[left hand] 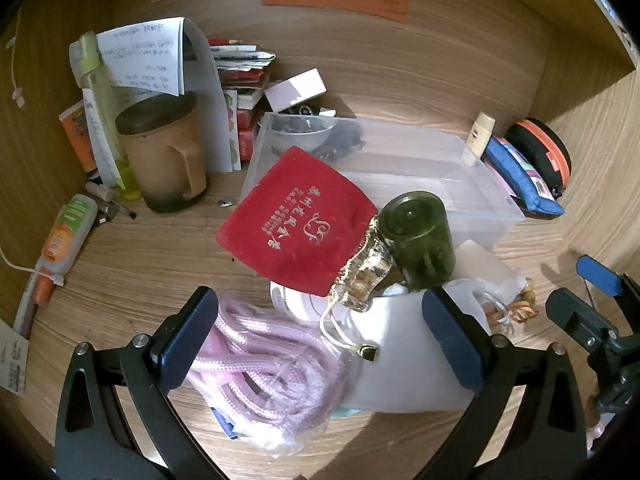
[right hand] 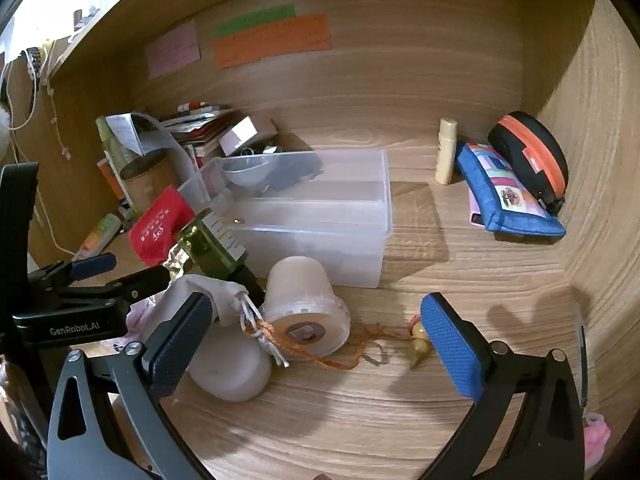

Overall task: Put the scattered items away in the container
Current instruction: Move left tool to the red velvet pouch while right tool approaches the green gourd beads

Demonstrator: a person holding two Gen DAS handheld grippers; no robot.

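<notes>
Both grippers hang over the clutter with nothing between their fingers: the left gripper [left hand: 320,336] stands spread wide above a bagged coil of pink rope [left hand: 256,364], and the right gripper [right hand: 316,340] is just as wide open above a white tub [right hand: 306,312] lying on its side. That spread probably suits what lies below, since most of it is bulky or soft. The container [right hand: 320,216], a clear, thin-walled plastic box with a long divider, sits on the counter [right hand: 400,420] just behind the heap; only a small clear bowl [right hand: 244,174] and something dark lie in its far end, so the tidying looks barely begun. A red velvet pouch [left hand: 298,220] with gold lettering leans over the container's near corner, and a dark green glass bottle [left hand: 420,240] lies tipped against its front wall. Just in front of the container, beside the tub, lie a white cloth drawstring bag [right hand: 208,292] and a woven orange cord [right hand: 328,352]. The rope's slippery bag could slide, so a grasp across the whole bundle seems wise.
</notes>
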